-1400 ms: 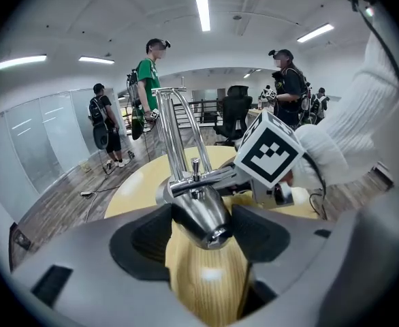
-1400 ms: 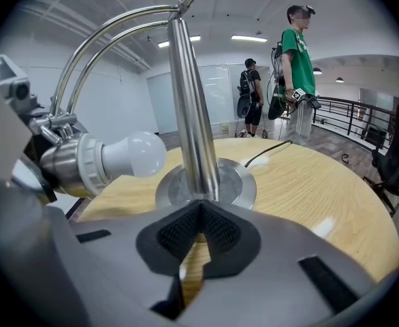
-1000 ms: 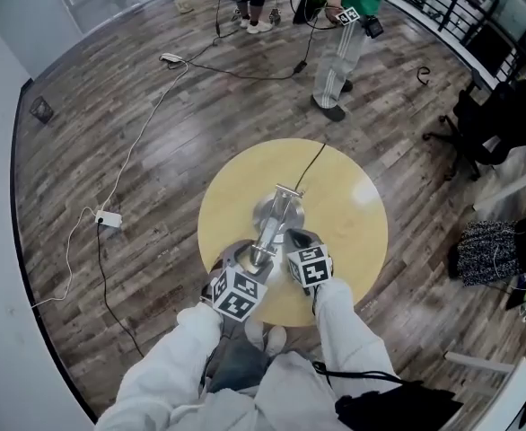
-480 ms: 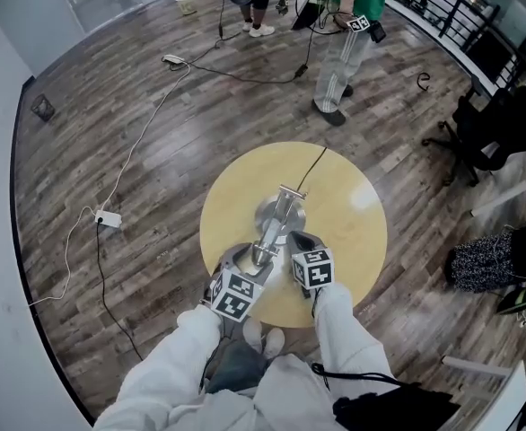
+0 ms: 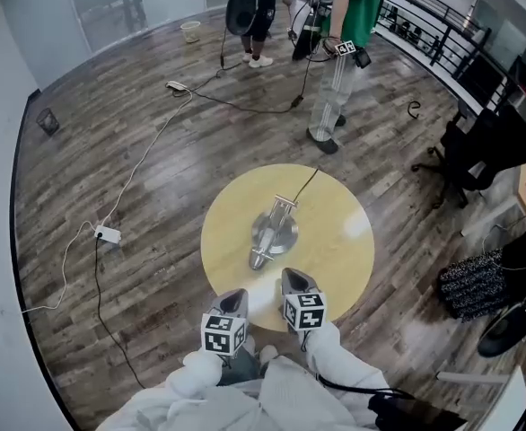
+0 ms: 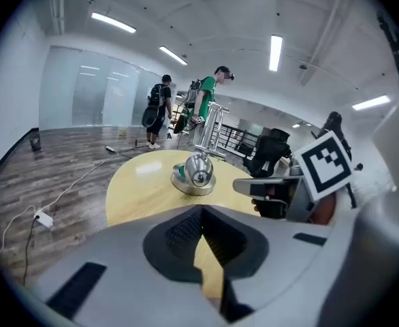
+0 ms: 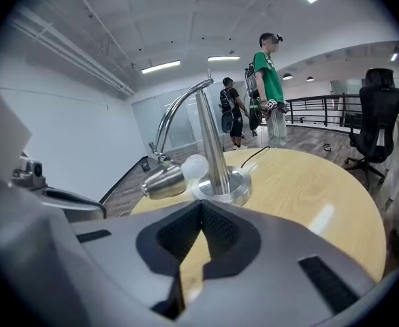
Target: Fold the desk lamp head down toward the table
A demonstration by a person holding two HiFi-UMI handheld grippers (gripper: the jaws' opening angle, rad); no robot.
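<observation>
The silver desk lamp point(image 5: 276, 230) stands in the middle of the round yellow table point(image 5: 339, 232). Its arm is folded and its head point(image 5: 258, 260) hangs low by the tabletop, pointing toward me. Both grippers sit back at the table's near edge, clear of the lamp. My left gripper point(image 5: 235, 294) has its jaws closed together with nothing between them; the left gripper view looks over them point(image 6: 201, 210) at the lamp head point(image 6: 199, 176). My right gripper point(image 5: 293, 275) is also shut and empty point(image 7: 201, 204), with the lamp head point(image 7: 164, 181) and post point(image 7: 210, 142) a short way ahead.
The lamp's black cord point(image 5: 311, 180) runs off the table's far edge. Two people point(image 5: 339, 25) stand beyond the table among cables point(image 5: 146, 160) on the wood floor. A power strip point(image 5: 107, 234) lies at the left. Office chairs point(image 5: 483, 151) and a railing stand at the right.
Both grippers have drawn back from the lamp head to the table's near edge. The left jaws, apart before, are now together. The lamp stays folded as it was.
</observation>
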